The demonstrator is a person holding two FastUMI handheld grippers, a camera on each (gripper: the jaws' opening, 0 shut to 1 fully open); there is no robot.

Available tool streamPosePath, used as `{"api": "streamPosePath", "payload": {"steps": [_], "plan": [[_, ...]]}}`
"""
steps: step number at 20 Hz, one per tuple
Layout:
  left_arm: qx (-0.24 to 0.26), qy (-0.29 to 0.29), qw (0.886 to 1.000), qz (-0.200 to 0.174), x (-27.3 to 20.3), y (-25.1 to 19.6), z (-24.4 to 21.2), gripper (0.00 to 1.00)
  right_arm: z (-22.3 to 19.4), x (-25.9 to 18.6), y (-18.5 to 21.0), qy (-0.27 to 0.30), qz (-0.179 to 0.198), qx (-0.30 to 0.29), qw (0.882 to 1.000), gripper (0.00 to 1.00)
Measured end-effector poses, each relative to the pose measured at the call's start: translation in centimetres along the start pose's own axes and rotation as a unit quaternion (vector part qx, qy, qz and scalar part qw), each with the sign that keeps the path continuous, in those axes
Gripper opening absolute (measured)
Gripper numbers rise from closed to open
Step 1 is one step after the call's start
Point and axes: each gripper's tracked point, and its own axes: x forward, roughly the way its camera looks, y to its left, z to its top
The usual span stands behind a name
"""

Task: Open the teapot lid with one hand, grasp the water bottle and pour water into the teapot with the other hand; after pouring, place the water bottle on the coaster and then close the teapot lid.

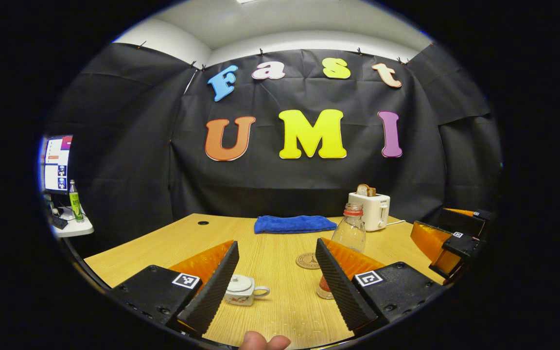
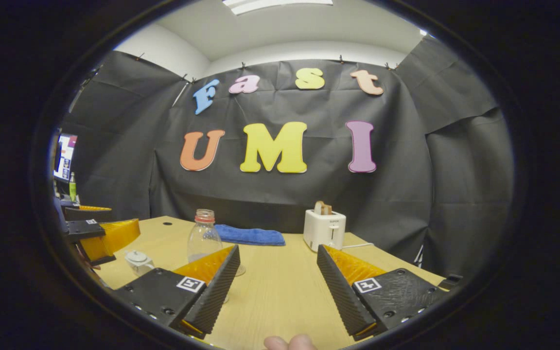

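Black cloth walls close in a booth around a light wooden table (image 1: 270, 253), where two hand-held grippers hover above the tabletop with their jaws spread wide and nothing between them. At the table's far edge a white toaster (image 1: 370, 210) stands with a slice of bread (image 1: 363, 189) poking from its slot, and a folded blue towel (image 1: 293, 224) lies to its left. In the left gripper view, the left gripper (image 1: 276, 279) frames the table's middle: a clear water bottle (image 1: 349, 232) with a red neck ring stands upright and capless, partly hidden behind the gripper's right finger, just beside a round brown coaster (image 1: 307, 260) that lies bare on the wood. A small white teapot (image 1: 242, 289), lid on, sits near the left finger, its handle pointing right. The right gripper (image 1: 447, 243) shows farther off at the right edge of that view. In the right gripper view, the right gripper (image 2: 277, 279) points between the bottle and the toaster, with the bottle standing behind its left finger and the teapot farther left, close to the left gripper at that view's left edge. Beyond the booth, a monitor (image 1: 57, 164) and a green bottle (image 1: 75, 200) stand on a white side desk (image 1: 73, 227). Fingertips (image 1: 263, 341) of the holding hand show at the bottom edge.
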Motion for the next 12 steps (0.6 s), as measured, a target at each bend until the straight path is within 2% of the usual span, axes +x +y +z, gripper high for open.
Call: {"api": "streamPosePath", "payload": {"steps": [5, 10, 12], "plan": [[-0.003, 0.043, 0.999, 0.018, 0.4, 2.6, -3.7, 1.00, -2.1, -0.1, -0.2, 0.019, 0.002, -0.009, 1.000, 0.95], [-0.008, 0.080, 0.997, 0.015, 2.3, 3.9, -6.0, 1.00, -2.9, 0.3, -1.1, 0.029, -0.009, -0.008, 1.000, 0.95], [-0.007, 0.104, 0.994, 0.017, 3.5, 4.8, -7.1, 0.97, -3.0, 0.3, -1.6, 0.030, -0.014, -0.006, 0.999, 0.95]]}}
